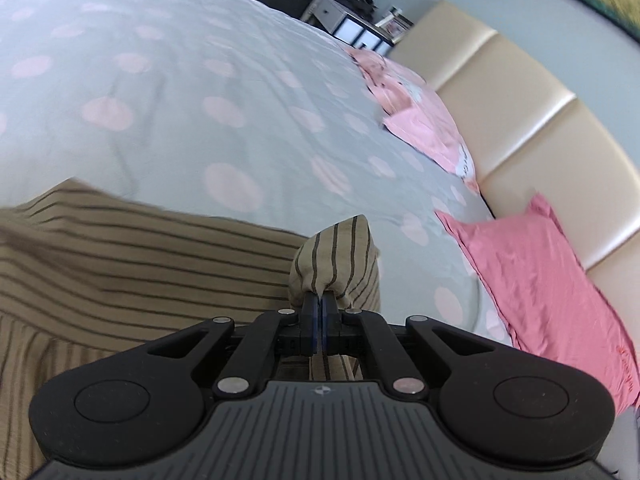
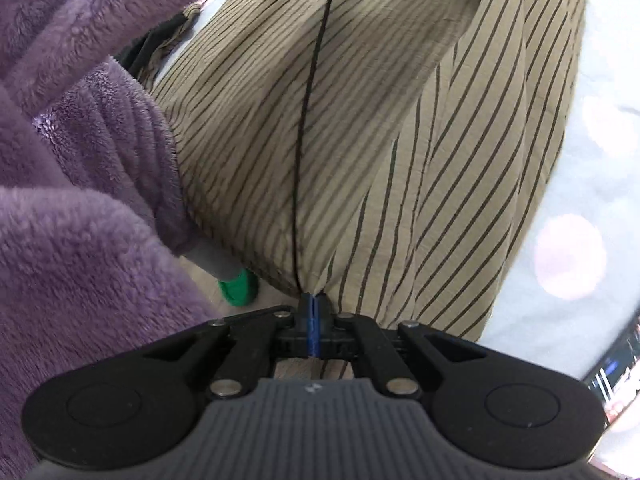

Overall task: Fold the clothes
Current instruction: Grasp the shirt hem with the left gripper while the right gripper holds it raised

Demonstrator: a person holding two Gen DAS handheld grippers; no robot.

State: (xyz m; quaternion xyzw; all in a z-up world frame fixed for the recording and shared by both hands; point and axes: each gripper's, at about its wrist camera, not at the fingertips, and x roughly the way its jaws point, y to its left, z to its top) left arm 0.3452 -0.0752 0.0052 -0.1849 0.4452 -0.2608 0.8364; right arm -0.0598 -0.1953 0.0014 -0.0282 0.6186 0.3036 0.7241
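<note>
The left tongs (image 1: 319, 300) are clamped on a bunched corner of the tan garment (image 1: 140, 256), a thin, crinkled fabric with dark pinstripes that drapes across the bed (image 1: 200, 80). The right tongs (image 2: 313, 300) are clamped on another gathered edge of that garment, which hangs in long folds beside a fuzzy purple sleeve (image 2: 80, 200). The bed carries a pale cover with pink dots, two pink pillows (image 1: 540, 280) and a padded cream headboard (image 1: 540, 128).
</note>
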